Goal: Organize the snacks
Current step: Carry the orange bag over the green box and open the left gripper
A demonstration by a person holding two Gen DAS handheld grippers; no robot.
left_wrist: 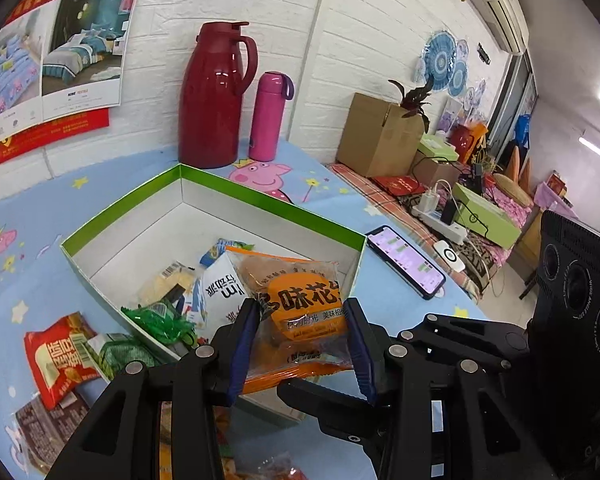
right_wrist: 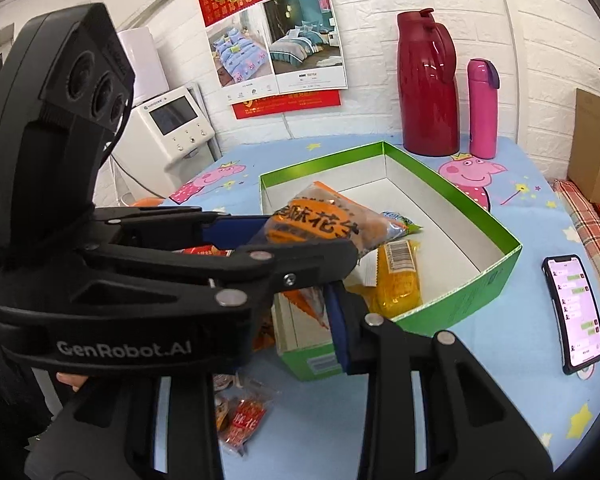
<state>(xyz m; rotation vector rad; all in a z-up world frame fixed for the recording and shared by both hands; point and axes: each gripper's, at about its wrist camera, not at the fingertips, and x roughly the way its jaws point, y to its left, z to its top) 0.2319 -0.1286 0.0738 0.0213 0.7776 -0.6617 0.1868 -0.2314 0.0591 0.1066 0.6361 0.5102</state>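
orange snack packet (left_wrist: 300,312) sits at lower centre of the left wrist frame, clamped between the left gripper (left_wrist: 302,344) fingers, above the near corner of the green box (left_wrist: 228,188). right gripper (right_wrist: 340,320): one blue pad visible; open or closed cannot be told. phone (right_wrist: 576,312) lies at right.

Cartoon-print table (right_wrist: 340,420) w/ green box (right_wrist: 480,292), phone (right_wrist: 576,316), flasks (right_wrist: 426,84).
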